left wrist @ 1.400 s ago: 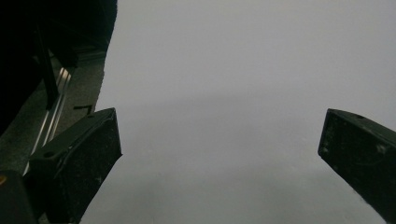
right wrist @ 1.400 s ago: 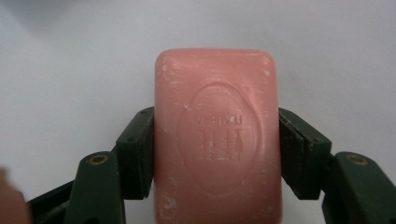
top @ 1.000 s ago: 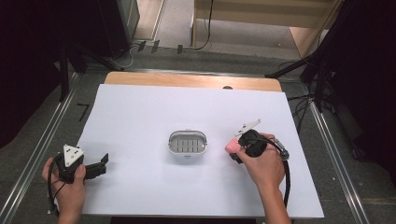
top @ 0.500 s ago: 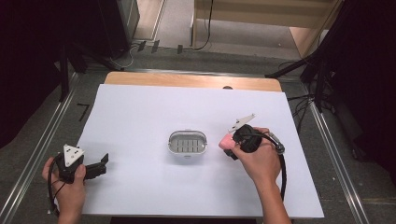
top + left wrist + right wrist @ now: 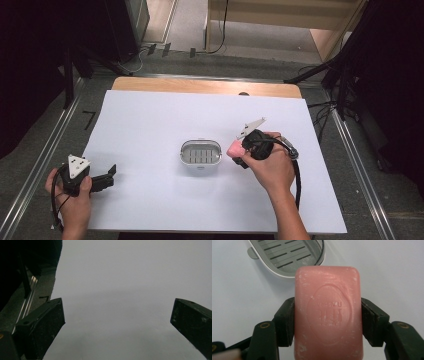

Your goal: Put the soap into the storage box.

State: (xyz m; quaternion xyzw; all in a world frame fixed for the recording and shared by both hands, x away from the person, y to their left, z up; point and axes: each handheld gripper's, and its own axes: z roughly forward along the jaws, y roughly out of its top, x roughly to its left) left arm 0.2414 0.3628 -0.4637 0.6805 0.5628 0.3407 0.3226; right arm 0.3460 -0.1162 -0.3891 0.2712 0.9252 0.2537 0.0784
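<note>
— High view first: where is the soap now?

— The pink soap bar (image 5: 235, 148) is near the middle of the frame, just right of the soap dish (image 5: 200, 155). The right gripper (image 5: 241, 153) holds it. In the right gripper view its jaws are clenched on the two long sides of the bar, and the grey slotted dish sits at the upper left of that frame.

— And the other hand?

— The left gripper (image 5: 111, 176) rests at the lower left of the high view, on the white table cover (image 5: 150, 120), well apart from the dish. Its jaws stand wide apart with nothing between them.

— How to do this step well, in your opinion?

— I think the bar should come fully over the dish before it goes down, and stay flat. If it is released too early, one end may land on the rim and slide out. The jaws should release only when the soap rests on the slots.
</note>
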